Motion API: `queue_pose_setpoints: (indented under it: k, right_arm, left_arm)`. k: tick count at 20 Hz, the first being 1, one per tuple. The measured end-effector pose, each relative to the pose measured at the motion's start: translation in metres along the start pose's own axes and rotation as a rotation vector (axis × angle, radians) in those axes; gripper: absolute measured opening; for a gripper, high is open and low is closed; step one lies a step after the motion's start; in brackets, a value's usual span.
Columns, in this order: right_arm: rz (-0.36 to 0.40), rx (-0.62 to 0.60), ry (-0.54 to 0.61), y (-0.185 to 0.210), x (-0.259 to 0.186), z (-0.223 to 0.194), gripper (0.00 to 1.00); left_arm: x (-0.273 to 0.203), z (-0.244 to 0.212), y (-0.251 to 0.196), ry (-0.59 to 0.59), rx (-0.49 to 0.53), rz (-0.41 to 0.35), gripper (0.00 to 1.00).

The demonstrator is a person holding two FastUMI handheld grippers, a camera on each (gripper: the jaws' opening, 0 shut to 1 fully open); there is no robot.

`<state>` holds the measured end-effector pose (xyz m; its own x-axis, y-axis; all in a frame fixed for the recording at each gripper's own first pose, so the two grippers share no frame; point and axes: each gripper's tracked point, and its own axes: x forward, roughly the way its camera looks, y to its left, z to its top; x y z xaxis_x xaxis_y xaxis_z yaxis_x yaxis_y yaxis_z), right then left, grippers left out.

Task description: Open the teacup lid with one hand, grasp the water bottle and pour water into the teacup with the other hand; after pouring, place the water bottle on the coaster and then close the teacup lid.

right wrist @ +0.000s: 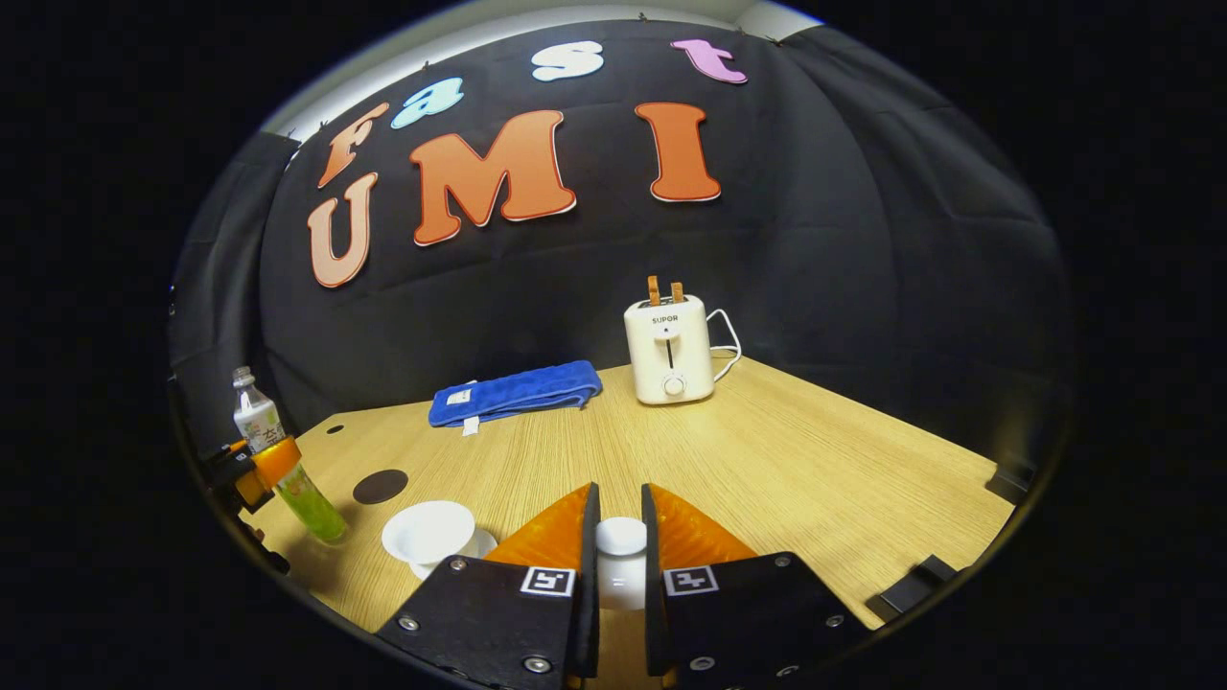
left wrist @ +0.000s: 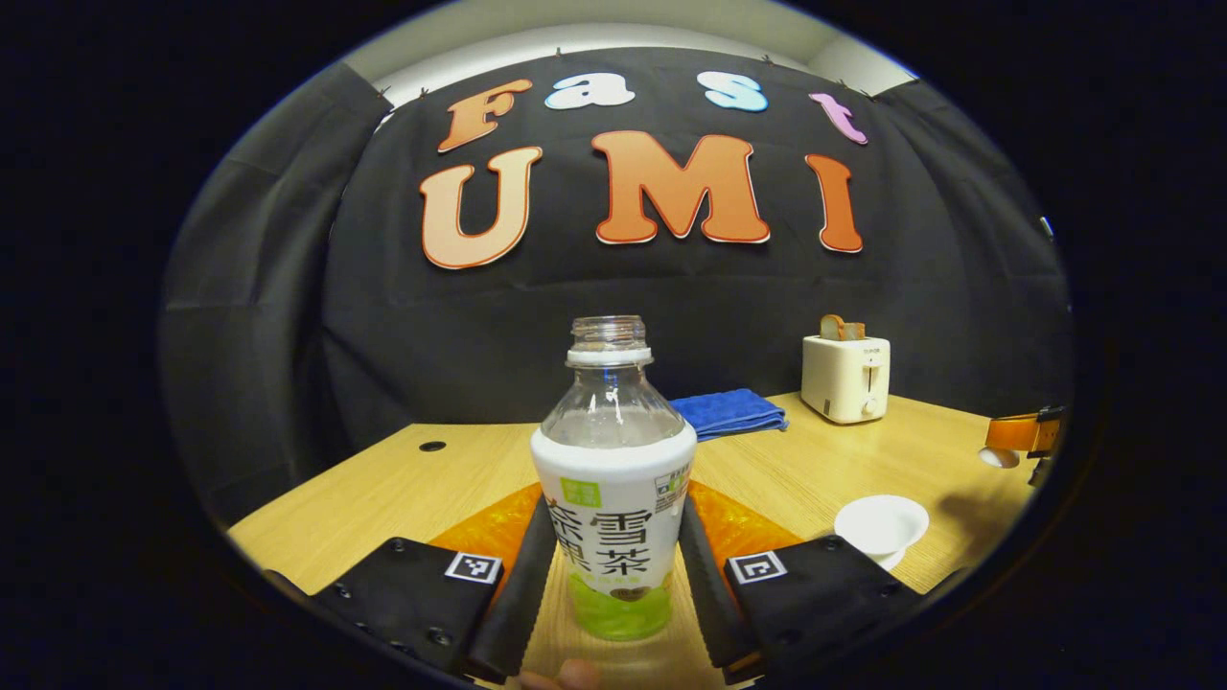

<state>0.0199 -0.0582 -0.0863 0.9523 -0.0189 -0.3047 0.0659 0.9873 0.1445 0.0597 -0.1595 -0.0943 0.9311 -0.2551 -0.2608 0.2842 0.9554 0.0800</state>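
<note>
So the left gripper [left wrist: 613, 575] has both fingers pinched on the water bottle [left wrist: 614, 479], cap off, held upright above the wooden table [left wrist: 383, 489]; the clear upper part looks mostly empty and I can't tell how much liquid is inside. The right gripper [right wrist: 619, 565] is clamped on the white teacup lid [right wrist: 621, 537], lifted off. The open white teacup [right wrist: 428, 533] sits on the table between them, contents hard to make out, with the dark round coaster [right wrist: 380, 486] just behind it.
</note>
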Motion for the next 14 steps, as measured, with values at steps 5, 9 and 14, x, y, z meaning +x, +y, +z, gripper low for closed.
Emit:
queue_pose_setpoints:
  k: [5,9,14]
  right_arm:
    - [0.005,0.018,-0.011,-0.004,-0.005,0.004,0.19]
    - [0.000,0.039,-0.029,-0.013,-0.009,0.007,0.19]
    - [-0.006,0.061,-0.036,-0.027,-0.013,0.007,0.19]
  left_arm:
    - [-0.002,0.018,-0.006,-0.015,0.182,-0.013,0.70]
    - [-0.002,0.015,-0.023,0.009,0.415,-0.060,0.71]
    - [-0.002,0.008,-0.059,0.032,0.687,-0.151,0.70]
